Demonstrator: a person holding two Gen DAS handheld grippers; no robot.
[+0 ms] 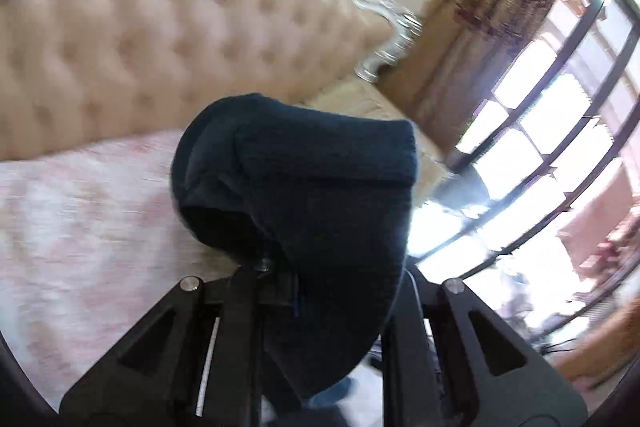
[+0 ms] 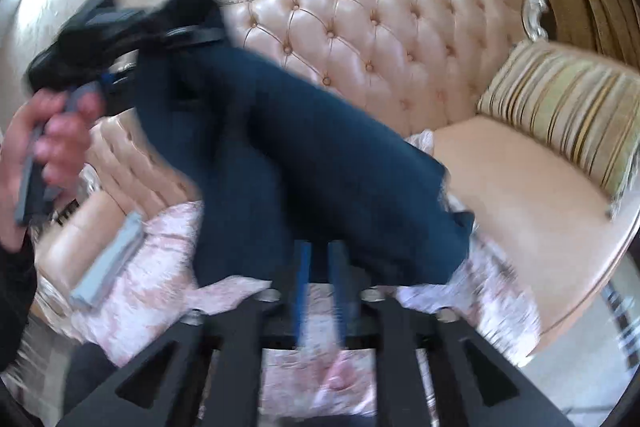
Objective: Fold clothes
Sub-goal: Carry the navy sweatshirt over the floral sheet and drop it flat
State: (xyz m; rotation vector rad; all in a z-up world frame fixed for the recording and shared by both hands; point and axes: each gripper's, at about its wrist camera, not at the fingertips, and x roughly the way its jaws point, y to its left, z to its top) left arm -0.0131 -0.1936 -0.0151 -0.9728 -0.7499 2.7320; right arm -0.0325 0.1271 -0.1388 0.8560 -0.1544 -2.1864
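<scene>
While a dark blue garment (image 2: 304,163) hangs lifted over the pink-covered sofa (image 2: 520,187), the fold will go best if the raised edge is carried across level, toward three o'clock, before it is laid down. The left gripper (image 1: 320,291) stands narrow, clamped on that cloth at its upper end. The right gripper (image 2: 320,267), blue fingers part open, has its tips at the hem at six o'clock; no grip shows.

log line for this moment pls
task: fold clothes | left gripper: shut on garment, lifted | right gripper: open, empty | garment drapes to sofa
</scene>
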